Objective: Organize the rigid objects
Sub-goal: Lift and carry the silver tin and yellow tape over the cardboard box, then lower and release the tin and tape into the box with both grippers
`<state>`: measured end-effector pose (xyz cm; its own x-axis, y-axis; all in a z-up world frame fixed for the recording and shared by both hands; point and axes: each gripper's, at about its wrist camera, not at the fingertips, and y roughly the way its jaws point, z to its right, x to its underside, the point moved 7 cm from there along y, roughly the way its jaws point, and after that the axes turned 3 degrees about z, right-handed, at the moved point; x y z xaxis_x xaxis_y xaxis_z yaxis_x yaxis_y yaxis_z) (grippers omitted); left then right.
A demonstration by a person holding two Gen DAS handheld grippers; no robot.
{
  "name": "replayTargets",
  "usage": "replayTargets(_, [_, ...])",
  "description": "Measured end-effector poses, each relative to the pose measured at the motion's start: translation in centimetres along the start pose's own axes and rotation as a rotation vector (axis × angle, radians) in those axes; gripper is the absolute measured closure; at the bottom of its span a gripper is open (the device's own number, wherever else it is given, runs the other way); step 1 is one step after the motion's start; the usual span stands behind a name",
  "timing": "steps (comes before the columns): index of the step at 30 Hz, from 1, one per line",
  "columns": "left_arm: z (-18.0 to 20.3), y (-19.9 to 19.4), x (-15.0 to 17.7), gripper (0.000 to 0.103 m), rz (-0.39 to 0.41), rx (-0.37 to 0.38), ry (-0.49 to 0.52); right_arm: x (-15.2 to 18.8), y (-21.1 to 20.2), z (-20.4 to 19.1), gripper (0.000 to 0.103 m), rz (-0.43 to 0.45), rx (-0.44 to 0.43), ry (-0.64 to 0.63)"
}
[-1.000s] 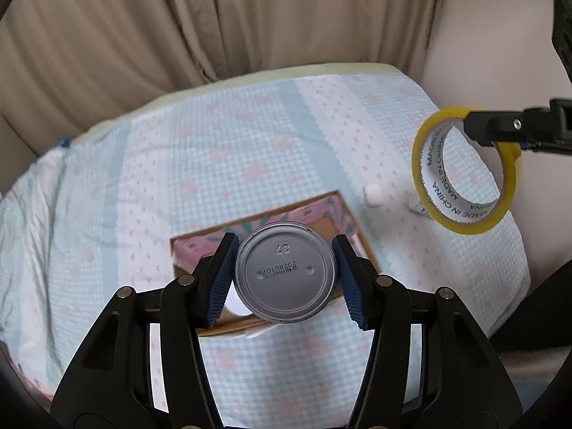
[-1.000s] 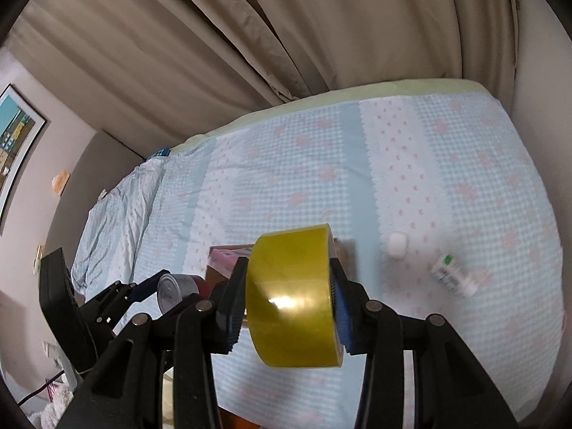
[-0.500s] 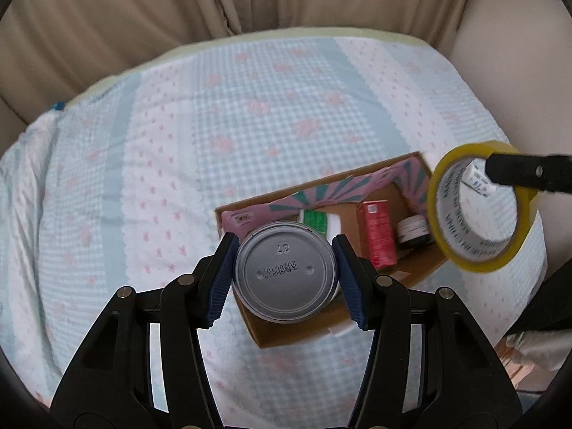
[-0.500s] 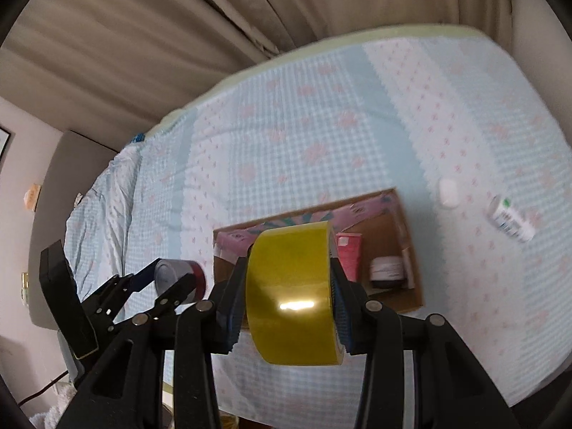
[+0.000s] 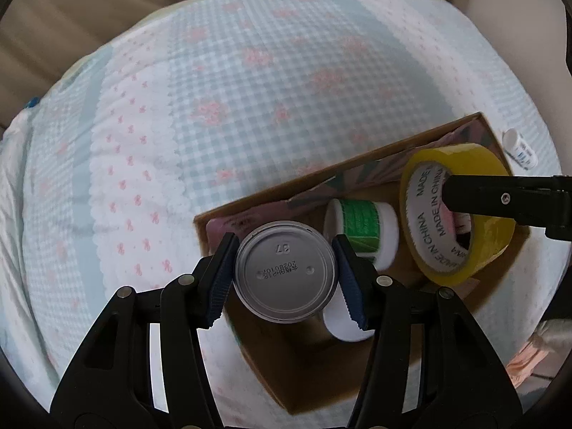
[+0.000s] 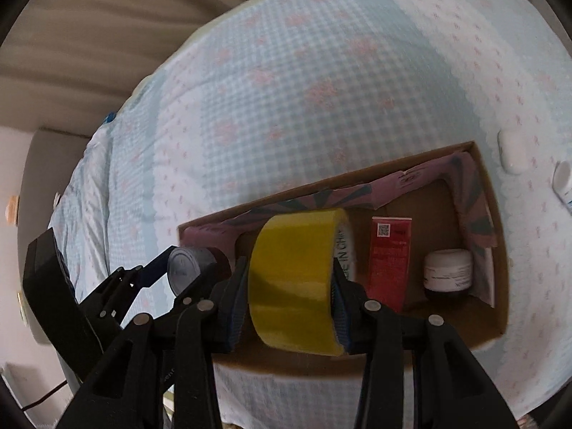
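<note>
The cardboard box (image 6: 498,236) sits on a bed with a blue checked sheet (image 6: 321,82) that has little pink bows on it. The box is open on top and has pink patterned paper (image 6: 422,178) along its inside walls.

Two things are being held over the box. The left gripper (image 5: 286,271) has its two fingers squeezed tight on a round metal can (image 5: 286,271). The can's silver bottom, with small printed numbers on it, faces the camera. The can hangs over the left end of the box. The right gripper (image 6: 291,286) has its fingers closed tight on a roll of yellow tape (image 6: 293,279). One finger is on each flat side of the roll. The roll hangs over the middle of the box, just right of the can. White words are printed inside the roll's ring.

Inside the box, a red carton (image 6: 389,261) stands near the middle. A small white jar with a dark bottom (image 6: 448,273) stands to the right of the carton, near the box's right wall. A white tub with a green label (image 5: 361,230) lies in the box, between the can and the tape roll in the left wrist view.

Outside the box, past its right wall, a small white case (image 6: 513,153) and a little white bottle (image 5: 520,148) lie on the sheet. Beige curtains (image 6: 107,28) hang behind the bed.
</note>
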<state>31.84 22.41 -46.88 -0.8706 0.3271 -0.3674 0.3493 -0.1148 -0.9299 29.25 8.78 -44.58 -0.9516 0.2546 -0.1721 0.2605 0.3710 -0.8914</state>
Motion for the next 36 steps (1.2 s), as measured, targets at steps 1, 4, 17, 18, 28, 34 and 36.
replayTargets(1, [0.0,0.4,-0.1,0.052,-0.007,0.002,0.004,-0.2,0.4,0.2,0.065,-0.002,0.004,0.010])
replayTargets(4, [0.3,1.2,-0.2,0.052,-0.024,-0.003,0.028,-0.5,1.4,1.0,0.065,-0.024,0.006,0.046])
replayTargets(17, [2.2,0.6,-0.6,0.000,-0.009,0.098,0.048,-1.9,1.4,2.5,0.002,-0.033,0.053,0.089])
replayTargets(18, [2.3,0.5,-0.5,0.000,-0.010,0.101,0.049,-1.9,1.2,2.9,0.002,-0.028,0.057,0.101])
replayTargets(28, [2.0,-2.0,0.4,0.000,0.015,0.106,0.017,-0.9,-0.2,3.6,0.002,0.001,0.071,0.110])
replayTargets(34, [2.1,-5.4,0.7,0.000,0.056,0.100,-0.018,-0.5,-2.7,2.3,0.002,0.049,0.065,0.072])
replayTargets(36, [2.3,-7.1,0.8,0.000,0.077,0.096,-0.026,-0.2,-3.8,1.6,0.002,0.069,0.071,0.045])
